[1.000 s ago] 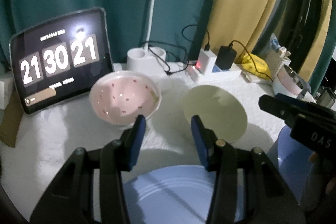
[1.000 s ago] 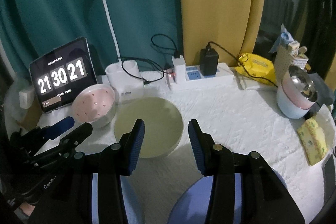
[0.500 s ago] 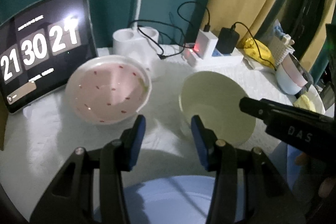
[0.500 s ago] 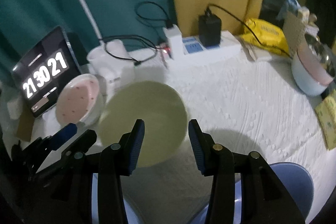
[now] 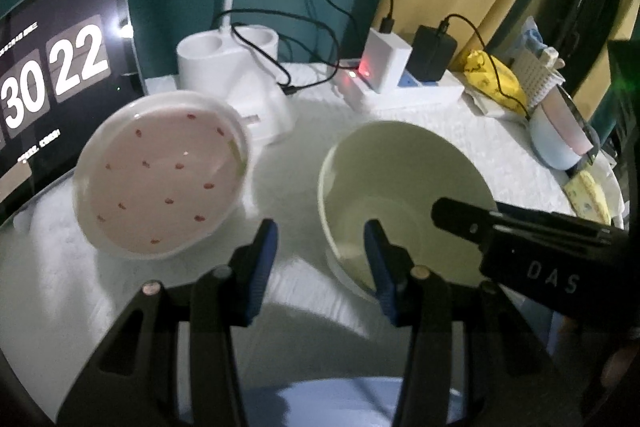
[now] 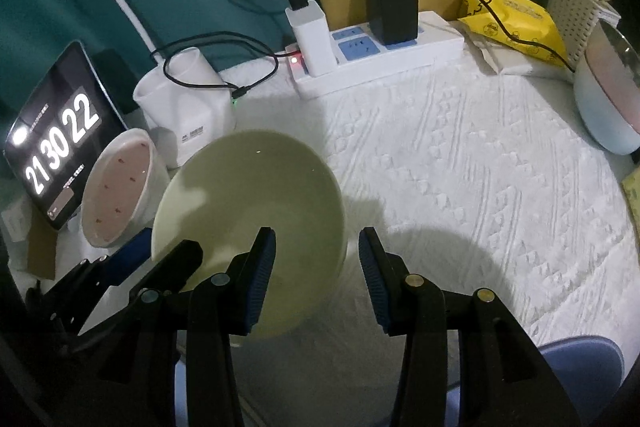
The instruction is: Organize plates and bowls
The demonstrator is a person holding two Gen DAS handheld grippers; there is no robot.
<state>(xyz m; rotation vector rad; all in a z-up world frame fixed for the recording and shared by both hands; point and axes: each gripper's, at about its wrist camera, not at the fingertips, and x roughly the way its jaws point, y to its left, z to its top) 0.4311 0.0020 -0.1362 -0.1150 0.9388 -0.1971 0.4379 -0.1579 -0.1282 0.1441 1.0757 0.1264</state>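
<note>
So the worktop (image 6: 460, 155) has a white textured cloth over it, teal and yellow curtains behind, and a clock tablet (image 6: 56, 143), a white lamp base (image 6: 188, 111) and a power strip (image 6: 384, 55) lined up along the back. The pale green bowl (image 6: 256, 203) sits near the middle with nothing in it, the pink spotted bowl (image 5: 160, 175) just beside it toward the tablet is empty too, and a blue plate (image 5: 344, 399) peeks in at the near edge. Both the left gripper (image 5: 320, 251) and right gripper (image 6: 316, 259) hang over the green bowl with jaws parted and nothing between them.
</note>
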